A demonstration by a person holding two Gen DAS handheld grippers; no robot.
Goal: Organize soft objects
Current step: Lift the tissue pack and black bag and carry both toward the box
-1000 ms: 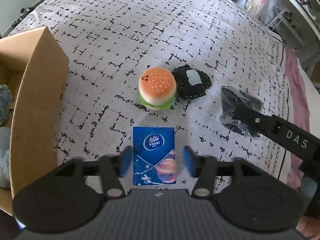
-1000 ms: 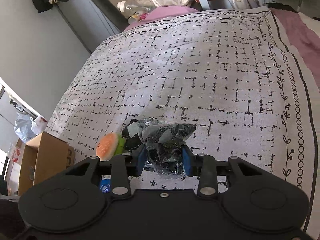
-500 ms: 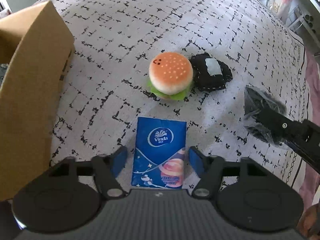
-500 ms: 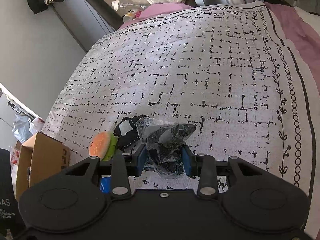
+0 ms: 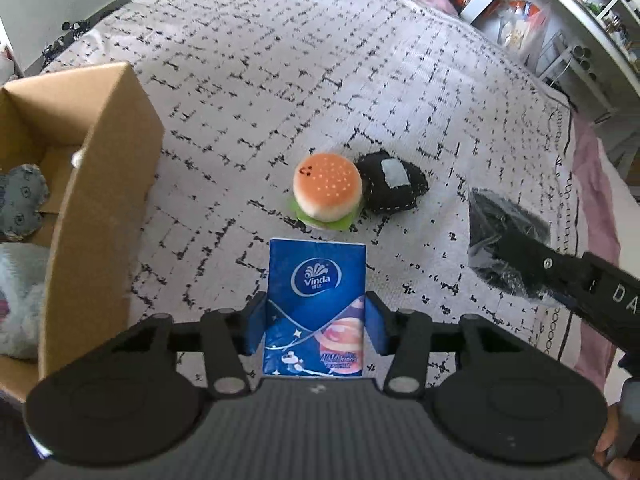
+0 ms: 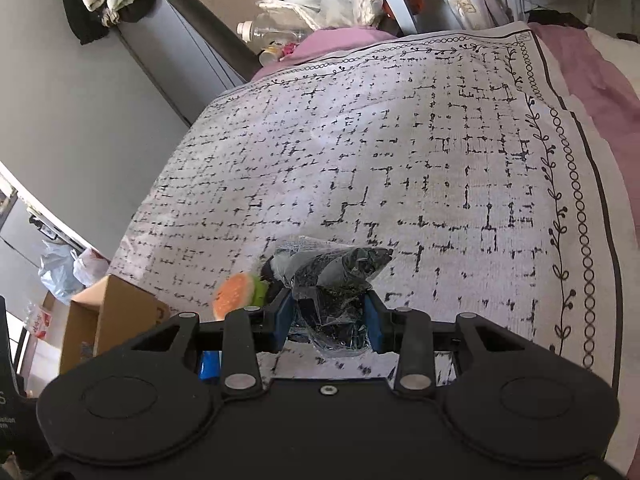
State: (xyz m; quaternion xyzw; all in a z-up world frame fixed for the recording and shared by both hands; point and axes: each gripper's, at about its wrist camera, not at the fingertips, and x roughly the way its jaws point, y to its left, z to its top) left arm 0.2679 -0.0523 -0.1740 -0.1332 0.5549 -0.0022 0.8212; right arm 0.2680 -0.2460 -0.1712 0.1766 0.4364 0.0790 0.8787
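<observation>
Inside, cardboard box [image 5: 104, 184] holds 2 plushies.

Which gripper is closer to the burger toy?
Left. The left gripper, closing around the blue tissue pack, sits just before the burger toy; the right gripper is farther aside.

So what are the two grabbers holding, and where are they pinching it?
The right gripper pinches the clear bag of dark stuff across its lower middle. The left gripper is closing on the blue tissue pack, its pads at the pack's lower sides.
</observation>
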